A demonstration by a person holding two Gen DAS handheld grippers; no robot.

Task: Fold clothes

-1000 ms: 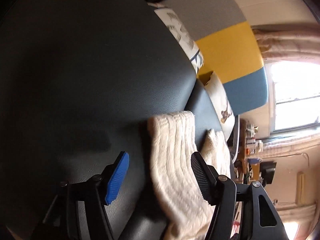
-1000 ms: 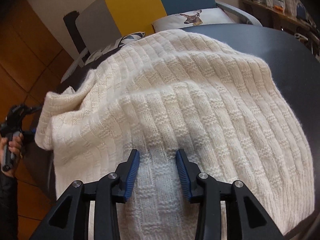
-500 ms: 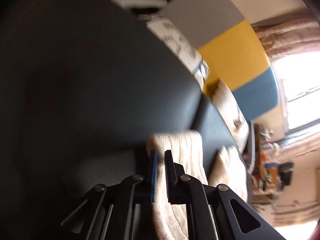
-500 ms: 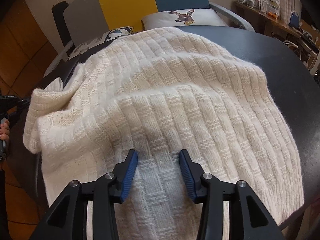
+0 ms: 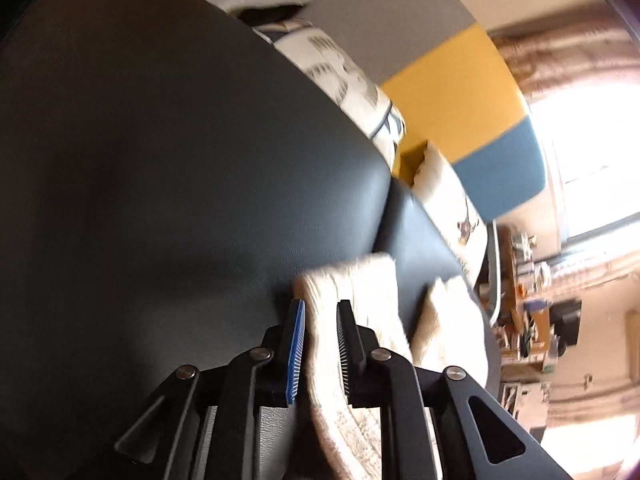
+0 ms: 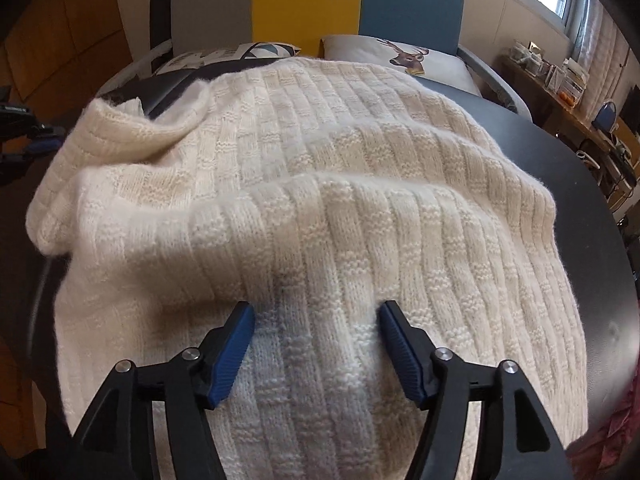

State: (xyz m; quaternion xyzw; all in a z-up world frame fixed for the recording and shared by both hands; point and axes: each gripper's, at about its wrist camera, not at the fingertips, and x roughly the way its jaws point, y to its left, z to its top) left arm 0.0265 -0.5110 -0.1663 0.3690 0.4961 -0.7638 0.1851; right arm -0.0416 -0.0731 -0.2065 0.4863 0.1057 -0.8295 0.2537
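A cream ribbed knit sweater lies spread over the dark round table, with one flap folded across its middle. My right gripper rests on the near part of the knit; its blue fingers stand open and nothing is pinched between them. In the left wrist view a strip of the same sweater runs between the fingers of my left gripper, which is shut on it just above the table. The left gripper also shows at the far left edge of the right wrist view, beside the sweater's bunched corner.
Behind the table stands a bench with grey, yellow and blue back panels and a deer-print cushion. A cluttered shelf runs along the right wall under a window. Bare tabletop lies left of the left gripper.
My left gripper went from wide open to shut on the sweater's strip. My right gripper's fingers spread wider apart over the knit.
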